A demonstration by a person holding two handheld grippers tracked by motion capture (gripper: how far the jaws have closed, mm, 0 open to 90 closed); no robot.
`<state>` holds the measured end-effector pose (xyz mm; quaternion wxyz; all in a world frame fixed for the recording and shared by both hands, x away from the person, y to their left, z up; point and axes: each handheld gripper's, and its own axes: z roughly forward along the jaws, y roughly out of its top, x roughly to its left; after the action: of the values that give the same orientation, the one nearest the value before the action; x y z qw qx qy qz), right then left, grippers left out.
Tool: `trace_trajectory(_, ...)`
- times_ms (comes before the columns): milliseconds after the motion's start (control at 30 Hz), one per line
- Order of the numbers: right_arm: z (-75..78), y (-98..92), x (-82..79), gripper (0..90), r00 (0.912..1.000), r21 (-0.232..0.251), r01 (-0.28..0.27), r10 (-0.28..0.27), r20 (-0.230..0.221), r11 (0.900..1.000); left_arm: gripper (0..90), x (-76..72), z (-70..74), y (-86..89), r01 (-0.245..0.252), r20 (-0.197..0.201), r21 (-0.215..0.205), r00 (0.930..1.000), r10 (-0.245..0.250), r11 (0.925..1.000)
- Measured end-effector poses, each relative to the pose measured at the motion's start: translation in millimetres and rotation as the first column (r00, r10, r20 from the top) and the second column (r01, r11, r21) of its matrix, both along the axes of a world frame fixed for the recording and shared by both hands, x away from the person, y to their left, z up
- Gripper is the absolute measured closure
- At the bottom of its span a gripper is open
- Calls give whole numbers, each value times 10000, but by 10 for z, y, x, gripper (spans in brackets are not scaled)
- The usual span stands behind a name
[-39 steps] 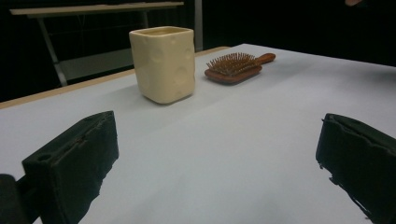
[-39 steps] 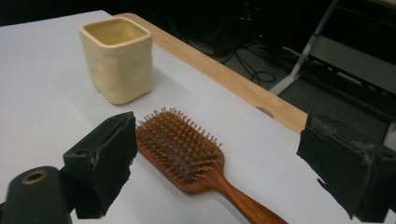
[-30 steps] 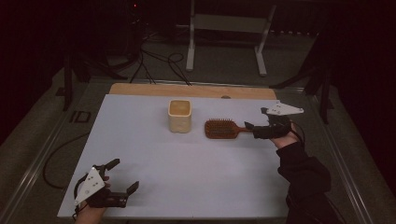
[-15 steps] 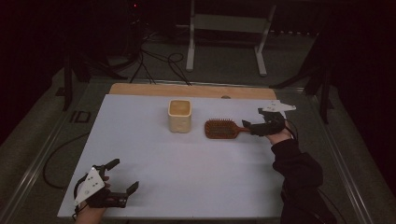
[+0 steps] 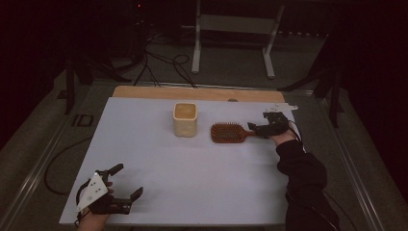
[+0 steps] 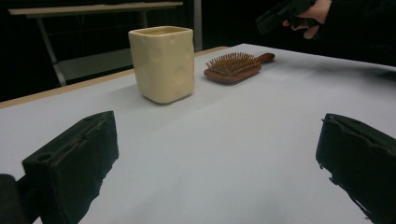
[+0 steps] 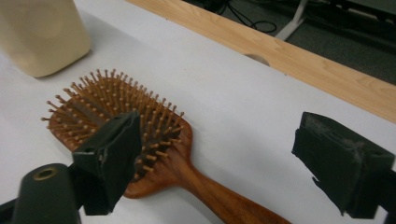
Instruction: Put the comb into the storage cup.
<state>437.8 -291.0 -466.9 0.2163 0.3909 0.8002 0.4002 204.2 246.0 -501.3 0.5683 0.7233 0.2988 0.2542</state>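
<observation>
White table (image 5: 192, 173): hairbrush (image 7: 154, 154) bristles clear between right tongs (image 7: 224, 158).

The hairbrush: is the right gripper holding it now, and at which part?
No. The right gripper is open above the hairbrush handle; its jaws, just closing slightly, do not touch it. The left gripper is open too.

Hairbrush (image 7: 159, 154) handle end cut off

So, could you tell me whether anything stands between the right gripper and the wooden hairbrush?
Nothing visible does. The right gripper hangs with open jaws just above the wooden hairbrush, over its handle. The cream cup stands apart, beyond the brush head.
</observation>
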Motion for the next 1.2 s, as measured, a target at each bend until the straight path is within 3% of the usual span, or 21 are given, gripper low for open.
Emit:
trace_trajectory(67,-23,0,22,163,10000,19,-3,3,-68,10000,0,-1,2,0,1,14,-1,10000,-1,10000)
trace_trajectory(433,-201,32,136,409,9984,-669,245,-278,-496,9975,0,0,-1,-2,2,2,-12,10000,-2,10000)
trace_trajectory(900,-319,108,218,886,9955,-2026,311,-485,-818,9788,0,0,-6,-5,21,-36,29,10000,-21,10000)
trace_trajectory(1200,-381,150,255,900,9916,-2365,71,-374,-1236,9716,0,1,-8,-7,28,-33,64,10000,-28,10000)
